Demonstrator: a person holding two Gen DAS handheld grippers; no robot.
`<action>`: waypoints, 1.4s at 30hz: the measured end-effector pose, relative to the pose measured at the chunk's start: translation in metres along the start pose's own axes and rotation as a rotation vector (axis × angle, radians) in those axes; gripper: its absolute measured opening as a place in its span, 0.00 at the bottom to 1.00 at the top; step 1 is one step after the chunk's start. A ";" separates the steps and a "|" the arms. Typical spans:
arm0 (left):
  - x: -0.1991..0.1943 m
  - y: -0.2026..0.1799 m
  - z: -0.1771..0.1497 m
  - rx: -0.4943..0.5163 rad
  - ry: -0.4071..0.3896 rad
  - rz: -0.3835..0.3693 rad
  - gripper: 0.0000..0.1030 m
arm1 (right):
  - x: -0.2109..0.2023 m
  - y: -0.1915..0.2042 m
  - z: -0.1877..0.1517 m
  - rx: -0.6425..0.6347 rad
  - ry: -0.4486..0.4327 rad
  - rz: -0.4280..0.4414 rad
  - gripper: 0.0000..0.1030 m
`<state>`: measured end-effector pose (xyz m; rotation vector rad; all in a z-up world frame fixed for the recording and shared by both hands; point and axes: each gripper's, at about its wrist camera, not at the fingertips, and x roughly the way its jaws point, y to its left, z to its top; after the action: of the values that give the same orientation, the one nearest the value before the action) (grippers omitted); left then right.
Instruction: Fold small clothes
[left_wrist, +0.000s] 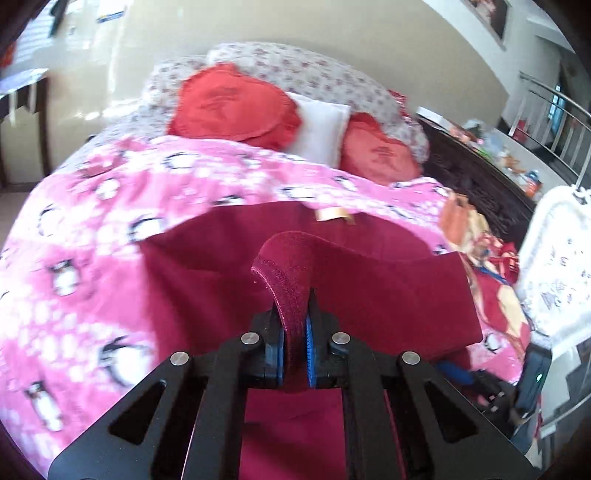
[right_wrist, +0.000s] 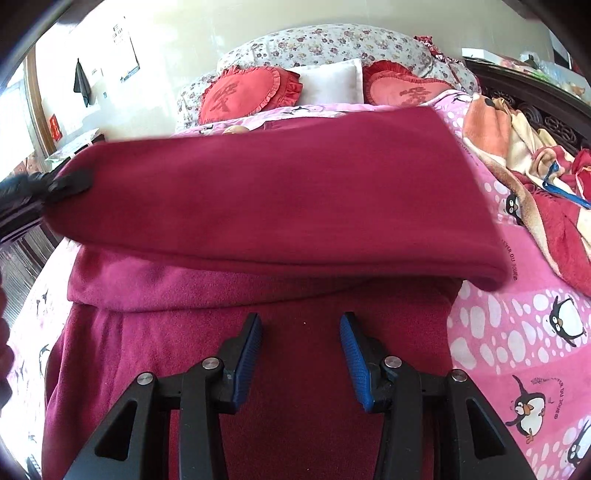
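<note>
Pinching a ribbed hem of the maroon garment (left_wrist: 288, 273), the left gripper (left_wrist: 294, 332) tilts downward, its jaws clamped narrow on the cloth and lifting it off the pink penguin blanket (left_wrist: 92, 229). Rightward, the right gripper (right_wrist: 301, 354) angles down above the garment's lower part, jaws partly apart, gripping nothing.

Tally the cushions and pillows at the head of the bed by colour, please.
Red heart-shaped cushions: 2, left and right
White pillow: 1
Floral pillow: 1
Total: 4
</note>
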<state>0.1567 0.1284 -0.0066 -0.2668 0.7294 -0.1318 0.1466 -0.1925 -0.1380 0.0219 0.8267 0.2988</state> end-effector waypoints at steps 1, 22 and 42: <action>0.000 0.010 -0.002 -0.012 0.010 0.021 0.07 | 0.000 0.000 0.000 0.001 -0.001 0.000 0.42; -0.001 0.022 -0.033 0.041 -0.030 0.125 0.17 | -0.043 -0.018 0.058 -0.103 -0.132 0.091 0.42; 0.084 0.028 -0.043 0.153 0.076 0.226 0.19 | 0.002 -0.026 0.057 -0.178 0.225 0.053 0.40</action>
<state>0.1909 0.1295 -0.0991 -0.0323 0.8154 0.0173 0.1958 -0.2114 -0.1037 -0.1587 1.0204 0.4294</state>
